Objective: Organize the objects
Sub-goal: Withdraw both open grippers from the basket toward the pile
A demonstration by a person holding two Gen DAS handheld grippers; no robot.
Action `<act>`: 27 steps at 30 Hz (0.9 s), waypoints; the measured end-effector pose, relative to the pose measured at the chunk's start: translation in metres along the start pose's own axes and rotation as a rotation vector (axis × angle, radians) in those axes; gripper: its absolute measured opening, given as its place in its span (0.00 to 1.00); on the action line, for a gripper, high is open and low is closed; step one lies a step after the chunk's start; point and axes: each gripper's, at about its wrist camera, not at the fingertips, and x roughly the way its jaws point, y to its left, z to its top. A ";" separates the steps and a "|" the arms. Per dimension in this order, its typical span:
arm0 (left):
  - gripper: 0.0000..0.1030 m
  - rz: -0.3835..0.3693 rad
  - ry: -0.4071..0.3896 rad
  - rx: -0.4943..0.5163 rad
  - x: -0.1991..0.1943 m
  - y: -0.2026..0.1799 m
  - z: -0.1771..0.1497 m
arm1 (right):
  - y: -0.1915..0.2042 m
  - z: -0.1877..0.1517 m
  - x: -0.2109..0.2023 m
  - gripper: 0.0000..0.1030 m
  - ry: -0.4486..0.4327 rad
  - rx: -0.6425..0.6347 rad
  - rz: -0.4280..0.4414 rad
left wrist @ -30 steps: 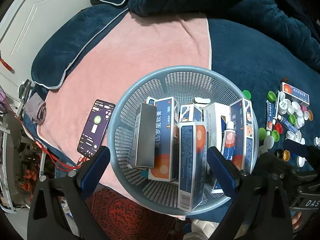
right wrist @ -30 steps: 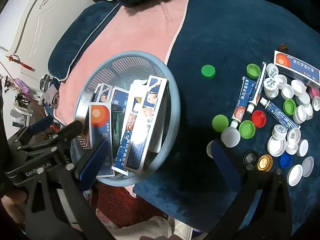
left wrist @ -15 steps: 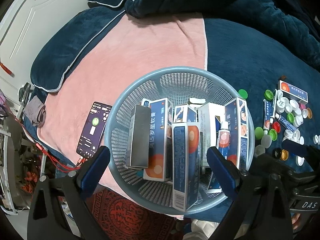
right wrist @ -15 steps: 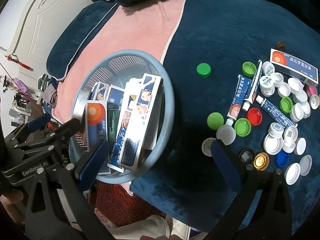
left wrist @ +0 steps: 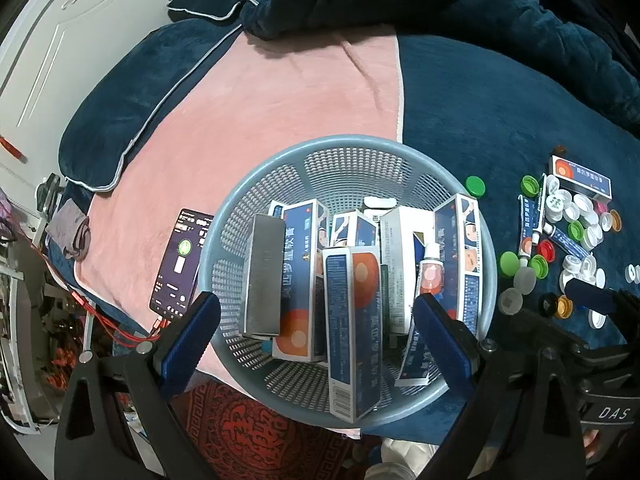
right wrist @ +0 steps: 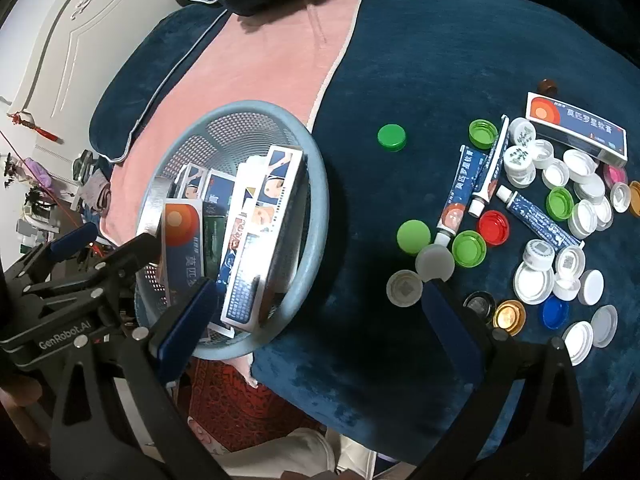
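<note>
Blue bedspread: one basket, three loose tubes; both tongs released, empty.

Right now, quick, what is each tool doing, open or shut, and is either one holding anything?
Left tool: open, holding nothing, above the basket.
Right tool: open, holding nothing.

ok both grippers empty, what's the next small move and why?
Probably move the right gripper right and down over the ointment tube on the blanket. Both grippers are open and empty; boxes already stand in the basket, while tubes, a box and caps remain loose outside it.
</note>
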 end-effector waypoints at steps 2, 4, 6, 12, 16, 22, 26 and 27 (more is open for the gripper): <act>0.95 0.001 0.000 0.005 -0.001 -0.003 0.000 | -0.002 -0.001 -0.001 1.00 -0.001 0.002 -0.002; 0.95 0.002 0.001 0.010 -0.001 -0.006 0.001 | -0.004 -0.001 -0.002 1.00 -0.002 0.005 -0.003; 0.95 0.003 0.002 0.015 -0.001 -0.009 0.001 | -0.007 -0.002 -0.004 1.00 -0.003 0.008 -0.004; 0.95 0.005 0.002 0.025 -0.002 -0.016 0.001 | -0.013 -0.004 -0.007 1.00 -0.006 0.016 -0.007; 0.95 0.005 0.001 0.033 -0.004 -0.021 0.002 | -0.017 -0.006 -0.009 1.00 -0.007 0.018 -0.013; 0.95 0.004 -0.001 0.045 -0.006 -0.030 0.003 | -0.024 -0.007 -0.012 1.00 -0.009 0.027 -0.018; 0.95 0.004 -0.003 0.055 -0.007 -0.036 0.004 | -0.029 -0.008 -0.015 1.00 -0.013 0.034 -0.020; 0.95 0.003 -0.003 0.057 -0.007 -0.038 0.004 | -0.031 -0.009 -0.015 1.00 -0.014 0.036 -0.020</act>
